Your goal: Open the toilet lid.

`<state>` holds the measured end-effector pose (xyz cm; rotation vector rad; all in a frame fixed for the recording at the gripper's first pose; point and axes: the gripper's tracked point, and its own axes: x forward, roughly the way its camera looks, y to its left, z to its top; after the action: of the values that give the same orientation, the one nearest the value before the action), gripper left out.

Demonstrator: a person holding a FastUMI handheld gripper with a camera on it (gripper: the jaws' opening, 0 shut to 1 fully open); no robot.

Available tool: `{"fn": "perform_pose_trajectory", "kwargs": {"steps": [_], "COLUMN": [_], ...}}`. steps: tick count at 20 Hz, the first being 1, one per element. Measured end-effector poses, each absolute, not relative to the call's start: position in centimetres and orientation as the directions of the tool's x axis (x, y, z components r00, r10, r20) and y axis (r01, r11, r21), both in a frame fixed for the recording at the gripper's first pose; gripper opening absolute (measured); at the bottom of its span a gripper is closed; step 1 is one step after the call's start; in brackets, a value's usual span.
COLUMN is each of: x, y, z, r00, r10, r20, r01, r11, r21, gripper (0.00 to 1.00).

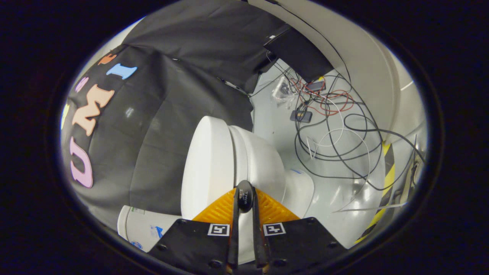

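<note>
The white toilet lid (208,164) lies flat and shut on the white toilet bowl (263,160), just beyond the gripper's fingertips, near the black cloth wall.

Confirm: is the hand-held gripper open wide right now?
No. The hand-held gripper has its fingers drawn together with barely a gap, their tips just short of the closed toilet lid.

The gripper (245,198) has its jaws drawn together, tips meeting just before the toilet (252,160), with no part of it between them. The toilet lid (208,164) lies closed on the bowl at 11 o'clock of the tips. Loose cables (336,130) sprawl over the pale floor (344,191) at 2 o'clock (a tangle, well apart from the toilet).
</note>
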<state>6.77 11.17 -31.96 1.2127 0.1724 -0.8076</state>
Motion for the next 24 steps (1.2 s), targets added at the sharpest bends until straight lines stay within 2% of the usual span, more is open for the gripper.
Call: {"fn": "perform_pose_trajectory", "kwargs": {"steps": [3, 6, 10, 18, 24], "x": [6.7, 6.7, 7.2, 9.2, 10.9], "y": [11.2, 11.1, 11.5, 14.8, 18.9], "z": [-31.8, -30.9, -26.1, -16.3, -11.4], "r00": [0.728, 0.734, 0.748, 0.809, 0.856], "r10": [-0.459, -0.466, -0.502, -0.507, -0.444], "r20": [-0.509, -0.494, -0.435, -0.296, -0.266], "r01": [0.620, 0.609, 0.592, 0.555, 0.517], "r11": [0.124, 0.130, 0.207, 0.496, 0.727], "r21": [0.775, 0.782, 0.779, 0.667, 0.452], "gripper": [0.13, 0.13, 0.13, 0.13, 0.13]}}
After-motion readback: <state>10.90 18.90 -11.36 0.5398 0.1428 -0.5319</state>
